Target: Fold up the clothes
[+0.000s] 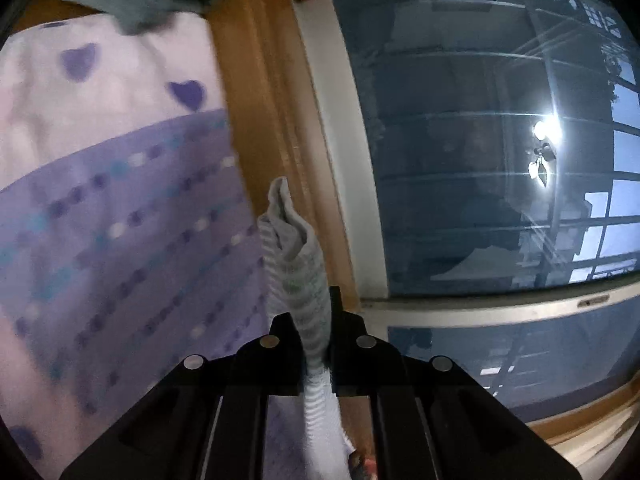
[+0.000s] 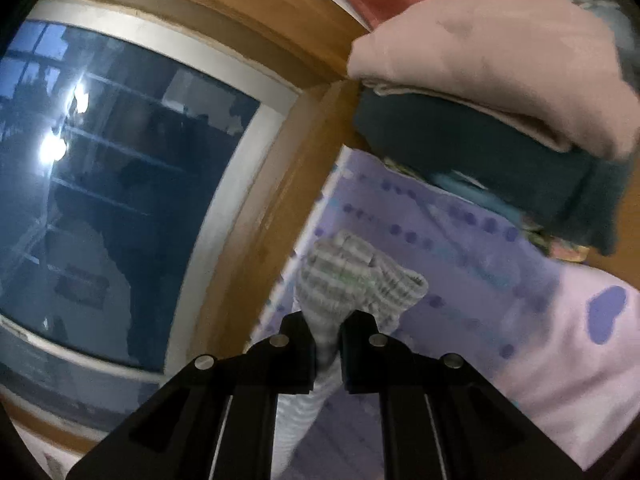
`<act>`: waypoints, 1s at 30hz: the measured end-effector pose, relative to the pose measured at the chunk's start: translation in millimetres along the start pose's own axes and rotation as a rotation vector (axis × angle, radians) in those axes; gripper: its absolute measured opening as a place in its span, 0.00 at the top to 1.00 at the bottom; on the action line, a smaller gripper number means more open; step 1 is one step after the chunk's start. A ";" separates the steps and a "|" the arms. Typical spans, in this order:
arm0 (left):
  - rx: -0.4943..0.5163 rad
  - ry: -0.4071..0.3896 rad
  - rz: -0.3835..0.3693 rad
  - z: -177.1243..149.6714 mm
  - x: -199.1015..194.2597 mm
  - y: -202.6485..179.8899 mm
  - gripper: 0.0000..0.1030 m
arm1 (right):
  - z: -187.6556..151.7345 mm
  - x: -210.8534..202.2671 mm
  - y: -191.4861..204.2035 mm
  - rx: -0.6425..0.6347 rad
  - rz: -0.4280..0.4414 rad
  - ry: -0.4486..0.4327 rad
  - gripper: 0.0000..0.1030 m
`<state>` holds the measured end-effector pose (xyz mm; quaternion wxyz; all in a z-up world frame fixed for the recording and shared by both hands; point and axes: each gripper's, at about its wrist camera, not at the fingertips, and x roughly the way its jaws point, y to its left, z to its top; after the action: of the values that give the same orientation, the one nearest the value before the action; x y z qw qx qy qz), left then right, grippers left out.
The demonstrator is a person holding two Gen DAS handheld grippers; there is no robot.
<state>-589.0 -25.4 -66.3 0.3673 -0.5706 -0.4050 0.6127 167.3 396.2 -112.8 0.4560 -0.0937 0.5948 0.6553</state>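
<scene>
Above the lilac dotted bedsheet, my left gripper and right gripper each pinch the grey-striped knit garment; I judge a fold underway, needing edges matched.

Left wrist view: close above the purple bedsheet, facing along the fingers toward the wooden frame and the window at right. Right wrist view: equally close, facing the same window at left, folded stack at upper right. Shared: sheet, frame, window, striped cloth.
</scene>
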 end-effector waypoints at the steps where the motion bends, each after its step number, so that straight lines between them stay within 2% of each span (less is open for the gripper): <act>1: -0.006 -0.007 0.011 -8.2 -15.8 10.7 0.94 | -1.6 -5.9 -1.2 -0.008 0.000 0.004 0.92; 4: -0.026 -0.028 0.044 -32.5 -63.0 44.0 0.94 | -8.9 -23.3 -8.0 -0.032 -0.008 0.017 0.92; 8: -0.115 -0.038 0.145 -49.9 -125.4 122.8 0.94 | -33.4 -26.9 -46.5 -0.019 -0.094 0.091 0.92; 10: -0.168 -0.038 0.184 -57.8 -138.0 153.7 0.94 | -40.3 -24.3 -63.6 0.004 -0.127 0.123 0.92; 16: -0.198 -0.002 0.184 -69.3 -143.5 173.8 0.94 | -50.3 -35.5 -69.1 -0.027 -0.156 0.114 0.92; 21: -0.236 0.033 0.178 -69.4 -140.2 213.1 0.93 | -55.8 -25.3 -80.4 0.002 -0.218 0.117 0.91; 23: -0.255 0.025 0.158 -71.2 -138.3 227.6 0.93 | -61.9 -17.1 -88.8 0.021 -0.250 0.118 0.84; 25: -0.220 -0.003 0.151 -70.4 -141.3 224.3 0.91 | -66.0 -18.5 -96.3 0.055 -0.217 0.092 0.80; 26: -0.193 -0.026 0.157 -69.5 -145.3 221.9 0.78 | -67.8 -20.7 -100.0 0.074 -0.190 0.076 0.78; 27: -0.146 -0.075 0.168 -71.1 -155.4 216.8 0.59 | -70.1 -24.8 -102.1 0.081 -0.181 0.060 0.77; 28: -0.101 -0.121 0.193 -74.8 -166.7 211.2 0.49 | -73.3 -32.1 -102.7 0.074 -0.197 0.036 0.70; 29: -0.056 -0.166 0.218 -78.5 -178.0 205.6 0.31 | -78.4 -44.2 -102.7 0.058 -0.250 -0.009 0.59; 30: -0.011 -0.209 0.241 -82.4 -188.9 199.9 0.24 | -84.8 -56.4 -101.1 0.038 -0.332 -0.057 0.53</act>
<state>-489.6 -271.8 -175.1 0.2439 -0.5499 -0.3731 0.7063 235.3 283.0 -168.8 0.5765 -0.1635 0.5702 0.5619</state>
